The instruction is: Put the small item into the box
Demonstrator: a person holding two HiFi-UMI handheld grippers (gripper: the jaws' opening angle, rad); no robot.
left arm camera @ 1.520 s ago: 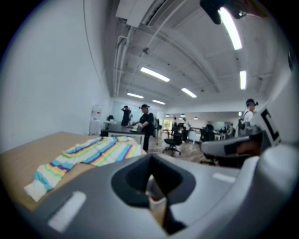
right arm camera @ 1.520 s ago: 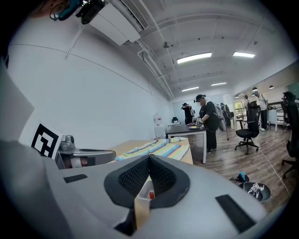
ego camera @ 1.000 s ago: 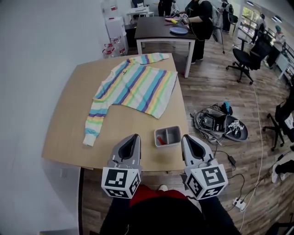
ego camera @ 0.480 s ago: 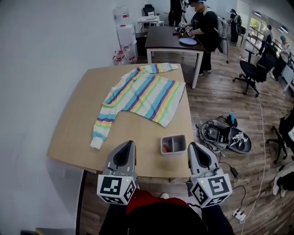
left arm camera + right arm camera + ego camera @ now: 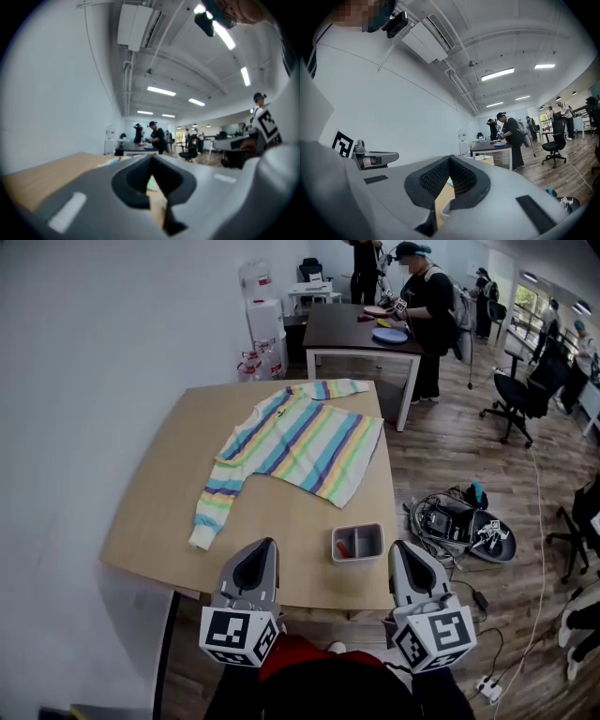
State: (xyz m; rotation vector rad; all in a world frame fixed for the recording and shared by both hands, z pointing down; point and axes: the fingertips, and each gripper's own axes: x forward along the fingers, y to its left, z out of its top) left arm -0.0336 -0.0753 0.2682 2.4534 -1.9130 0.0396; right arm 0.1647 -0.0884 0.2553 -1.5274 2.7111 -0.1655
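Looking down, the head view showed a tan table [image 5: 150, 512] with a striped sweater [image 5: 300, 437] spread flat on its far half. Near the front edge sat a grey box [image 5: 369, 542], and a small red item [image 5: 345, 550] lay in its left compartment. The left gripper [image 5: 266, 544] and right gripper [image 5: 397, 545] hovered at the near edge, one on either side of the box, touching nothing. The left gripper view had its jaws pressed together at the tips, nothing between them, with table wood showing through the gap below. The right gripper view likewise had its jaws closed and empty, with the left gripper off to its left.
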